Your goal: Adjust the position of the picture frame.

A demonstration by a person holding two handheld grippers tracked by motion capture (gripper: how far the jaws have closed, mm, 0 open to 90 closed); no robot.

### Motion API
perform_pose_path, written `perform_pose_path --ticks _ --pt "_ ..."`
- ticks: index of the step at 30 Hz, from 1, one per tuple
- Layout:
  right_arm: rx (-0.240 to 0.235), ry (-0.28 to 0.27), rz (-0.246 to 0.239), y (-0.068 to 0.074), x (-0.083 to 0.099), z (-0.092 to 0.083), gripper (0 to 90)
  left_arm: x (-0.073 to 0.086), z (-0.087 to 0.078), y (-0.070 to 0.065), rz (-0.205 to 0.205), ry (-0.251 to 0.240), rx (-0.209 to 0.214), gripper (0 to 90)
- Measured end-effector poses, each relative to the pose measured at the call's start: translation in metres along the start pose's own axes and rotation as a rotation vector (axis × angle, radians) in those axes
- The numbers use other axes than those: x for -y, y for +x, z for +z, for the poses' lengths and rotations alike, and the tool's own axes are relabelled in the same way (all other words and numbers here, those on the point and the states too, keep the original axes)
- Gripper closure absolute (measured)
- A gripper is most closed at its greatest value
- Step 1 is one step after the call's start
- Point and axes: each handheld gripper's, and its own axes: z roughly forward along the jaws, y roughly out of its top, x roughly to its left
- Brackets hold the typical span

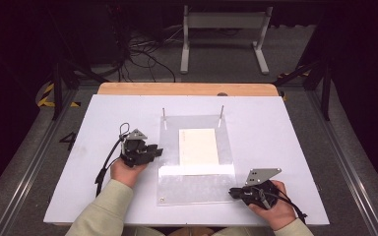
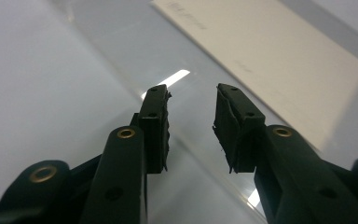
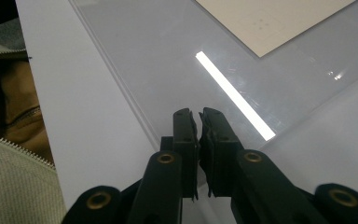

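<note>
High view: on the white table (image 1: 285, 147) we see a clear plastic sheet (image 1: 197, 187), stiff and slippery by our guess, over a light, flimsy cream paper (image 1: 198, 146); grip at an edge. Left gripper (image 1: 153, 151) gapes empty; right gripper (image 1: 232, 191) nearly closed, empty.

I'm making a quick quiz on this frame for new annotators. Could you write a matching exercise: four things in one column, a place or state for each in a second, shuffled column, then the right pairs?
Things:
1. left gripper
2. right gripper
3. cream sheet
4. two metal pins

Places or states:
A. jaws nearly closed, nothing between them
B. standing upright at the far edge of the clear plate
C. jaws apart, nothing between them
D. lying flat on the clear plate

Pairs: 1-C, 2-A, 3-D, 4-B
</note>
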Motion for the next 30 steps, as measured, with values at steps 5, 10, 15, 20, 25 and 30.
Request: perform_pose_path --ticks 5,10,15,20,25,30 --pt "-0.005 -0.003 0.001 -0.001 0.000 0.001 83.8 0.008 -0.024 -0.021 0.091 -0.028 0.090 64.6" --pt "-0.005 -0.003 -0.005 -0.001 -0.002 0.002 84.1 0.021 -0.036 -0.034 0.154 0.008 0.181 66.3" --pt "-0.012 -0.006 -0.005 -0.001 -0.001 0.002 84.2 0.030 -0.043 -0.048 0.208 0.042 0.250 67.9" --pt "-0.014 -0.007 -0.006 -0.002 -0.001 0.002 84.2 0.038 -0.040 -0.058 0.255 0.101 0.299 69.7" --pt "-0.014 -0.005 -0.006 -0.002 -0.002 0.002 84.2 0.042 -0.034 -0.061 0.270 0.161 0.312 69.9" --pt "-0.021 -0.003 -0.008 -0.003 -0.001 0.002 84.0 0.046 -0.024 -0.065 0.284 0.233 0.317 69.6"
